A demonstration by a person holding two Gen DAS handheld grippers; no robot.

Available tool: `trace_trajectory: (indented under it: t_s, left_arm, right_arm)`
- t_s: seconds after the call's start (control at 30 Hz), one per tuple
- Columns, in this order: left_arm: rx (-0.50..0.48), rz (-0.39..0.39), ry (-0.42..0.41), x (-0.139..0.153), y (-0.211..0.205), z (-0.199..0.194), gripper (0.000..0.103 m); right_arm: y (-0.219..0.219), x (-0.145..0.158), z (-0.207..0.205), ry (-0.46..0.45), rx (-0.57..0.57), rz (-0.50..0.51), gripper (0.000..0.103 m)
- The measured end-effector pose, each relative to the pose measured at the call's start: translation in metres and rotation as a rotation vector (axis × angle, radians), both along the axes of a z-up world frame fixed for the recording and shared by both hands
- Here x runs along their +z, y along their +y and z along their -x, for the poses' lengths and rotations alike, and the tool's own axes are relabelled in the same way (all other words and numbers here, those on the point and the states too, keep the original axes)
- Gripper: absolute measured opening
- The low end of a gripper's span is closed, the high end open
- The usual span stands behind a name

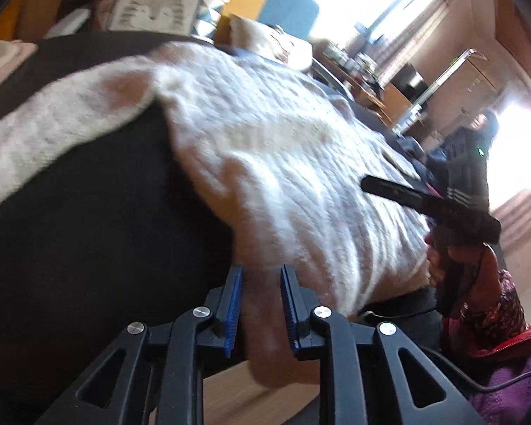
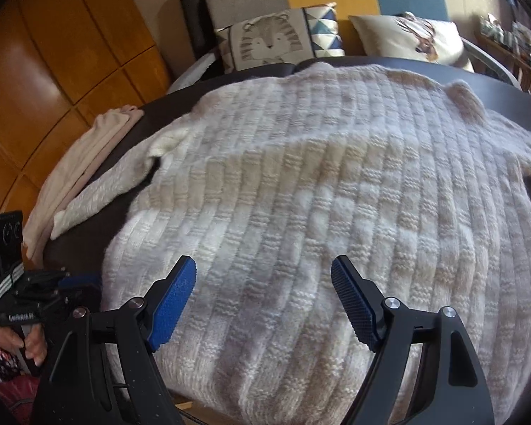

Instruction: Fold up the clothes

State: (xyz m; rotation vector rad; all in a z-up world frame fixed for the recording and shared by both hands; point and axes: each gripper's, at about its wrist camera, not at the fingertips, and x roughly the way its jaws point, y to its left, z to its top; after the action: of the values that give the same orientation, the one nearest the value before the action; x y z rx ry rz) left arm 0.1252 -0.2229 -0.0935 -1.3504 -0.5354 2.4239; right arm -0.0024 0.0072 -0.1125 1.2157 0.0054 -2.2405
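A cream cable-knit sweater (image 2: 318, 184) lies spread flat on a dark-covered bed (image 1: 88, 230), one sleeve (image 2: 99, 194) angled out to the left. My left gripper (image 1: 261, 271) sits at the sweater's near-left hem corner (image 1: 265, 318). That corner lies between its narrowly parted blue pads and droops over the bed's edge. The right wrist view shows this gripper (image 2: 70, 281) at the sweater's left edge. My right gripper (image 2: 263, 265) hovers open over the lower body of the sweater, with nothing between its fingers (image 1: 389, 189).
Folded beige clothes (image 2: 88, 163) lie along the bed's left side. A lion cushion (image 2: 269, 40) and a white deer pillow (image 2: 414, 39) stand at the headboard. Orange wooden cupboards (image 2: 53, 53) run along the left. Wooden floor (image 1: 230, 393) shows below the bed's edge.
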Motion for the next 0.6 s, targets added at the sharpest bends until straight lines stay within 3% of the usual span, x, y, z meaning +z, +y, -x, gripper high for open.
trace_trajectory:
  t_s: [0.13, 0.2, 0.33, 0.37, 0.4, 0.43, 0.6]
  left_arm:
    - [-0.023, -0.032, -0.034, -0.011, 0.003, 0.001, 0.034]
    - [-0.092, -0.043, -0.022, -0.010, 0.017, 0.003, 0.034]
    - [-0.146, 0.051, -0.001, -0.010, 0.037, 0.008, 0.034]
    - [-0.143, 0.055, -0.001, -0.010, 0.037, 0.008, 0.033]
    - [-0.131, 0.051, -0.012, -0.010, 0.034, 0.009, 0.017]
    - [-0.119, 0.046, -0.023, -0.010, 0.032, 0.009, 0.010]
    - [-0.131, 0.053, -0.033, -0.002, 0.025, 0.001, 0.008]
  right_arm:
    - [-0.009, -0.010, 0.002, -0.027, 0.011, -0.031, 0.082]
    - [-0.008, -0.014, 0.002, -0.046, 0.002, -0.028, 0.082]
    - [-0.008, -0.014, -0.002, -0.038, 0.009, -0.045, 0.082]
    - [-0.009, -0.013, -0.002, -0.031, 0.008, -0.048, 0.082]
    - [-0.010, -0.010, -0.002, -0.024, 0.009, -0.045, 0.082]
    - [-0.011, -0.008, -0.002, -0.017, 0.011, -0.043, 0.082]
    - [-0.052, 0.020, 0.029, 0.076, 0.105, -0.037, 0.082]
